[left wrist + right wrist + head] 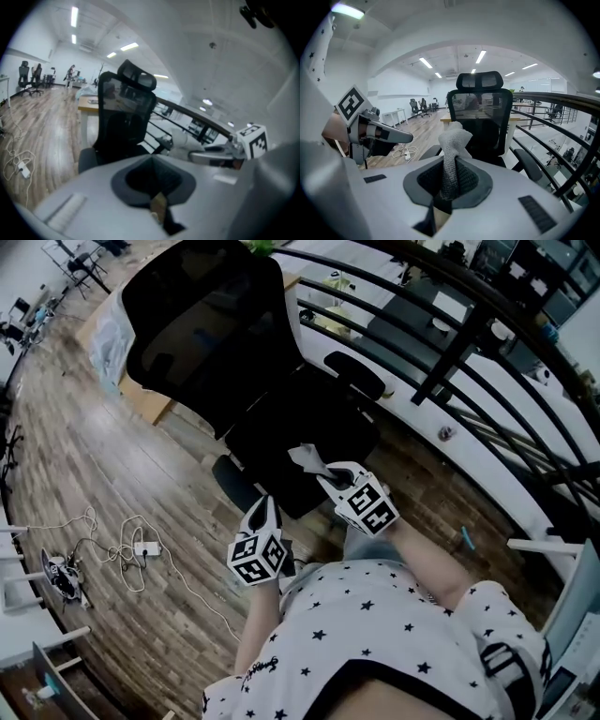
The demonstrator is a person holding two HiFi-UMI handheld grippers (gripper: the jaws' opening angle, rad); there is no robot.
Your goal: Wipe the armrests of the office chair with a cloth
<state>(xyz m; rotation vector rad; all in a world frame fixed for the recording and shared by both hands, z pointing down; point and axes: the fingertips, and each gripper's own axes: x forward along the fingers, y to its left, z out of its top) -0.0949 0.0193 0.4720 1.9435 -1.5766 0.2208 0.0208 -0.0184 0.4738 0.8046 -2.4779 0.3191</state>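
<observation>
The black office chair (pixel 202 329) stands in front of me, its seat facing me. Its padded armrests are one at the right (pixel 354 374) and one at the near left (pixel 234 482). My right gripper (pixel 317 472) hovers over the seat's front edge, shut on a grey cloth (pixel 306 457) that sticks up from the jaws (pixel 451 145). In the right gripper view the chair (pixel 480 115) is straight ahead, with its armrest (pixel 528 168) to the right. My left gripper (pixel 265 512) hangs just beside the left armrest, shut and empty. The left gripper view shows the chair (pixel 123 119).
A black metal railing (pixel 450 343) curves behind and to the right of the chair. A wooden desk (pixel 141 395) stands behind the chair. White cables and a power strip (pixel 141 547) lie on the wooden floor at left.
</observation>
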